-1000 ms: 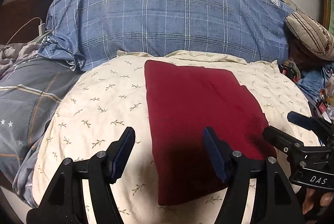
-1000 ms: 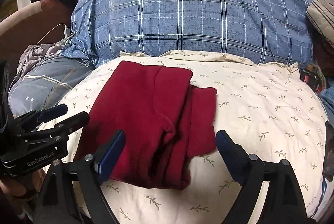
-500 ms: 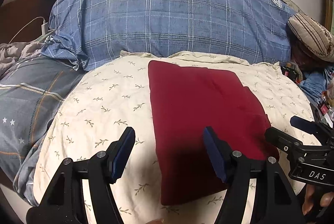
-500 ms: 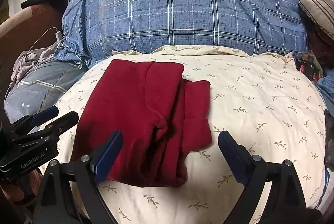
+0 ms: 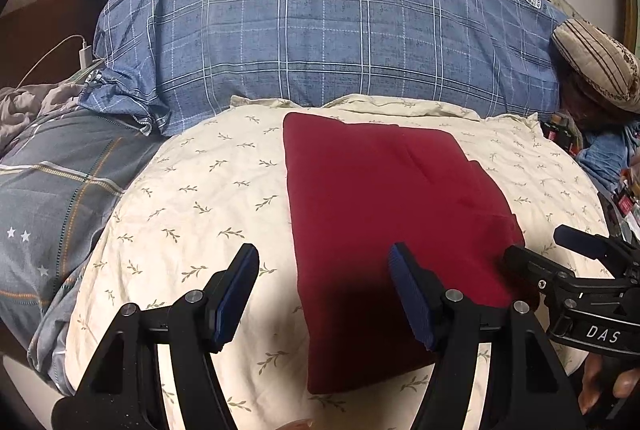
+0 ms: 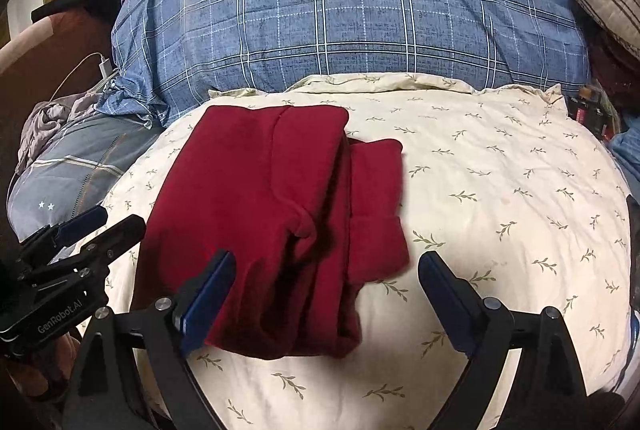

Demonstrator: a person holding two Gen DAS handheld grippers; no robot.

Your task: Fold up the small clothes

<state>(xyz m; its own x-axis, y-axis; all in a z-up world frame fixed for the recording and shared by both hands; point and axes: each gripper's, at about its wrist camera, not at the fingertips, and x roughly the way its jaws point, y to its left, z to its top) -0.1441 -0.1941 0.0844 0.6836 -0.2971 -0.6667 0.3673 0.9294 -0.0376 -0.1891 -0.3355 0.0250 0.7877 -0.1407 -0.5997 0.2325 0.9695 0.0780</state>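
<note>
A dark red garment (image 5: pixel 384 222) lies folded into a rough rectangle on a cream leaf-print pillow (image 5: pixel 192 197). In the right wrist view the garment (image 6: pixel 272 209) shows a folded sleeve or flap along its right side and loose layers at its near edge. My left gripper (image 5: pixel 326 290) hovers open over the garment's near left edge, nothing between its pads. My right gripper (image 6: pixel 328 294) stands open above the near right part of the garment, also holding nothing. Each gripper shows in the other's view: right gripper (image 5: pixel 536 242), left gripper (image 6: pixel 120 218).
A big blue plaid duvet (image 5: pixel 320 41) rises behind the pillow. A grey quilt (image 5: pixel 60 197) lies at the left, with a white charger and cable (image 5: pixel 84 53) beyond it. A striped cushion (image 5: pixel 596 65) and clutter sit at the right. A hand (image 5: pixel 600 382) grips the right tool.
</note>
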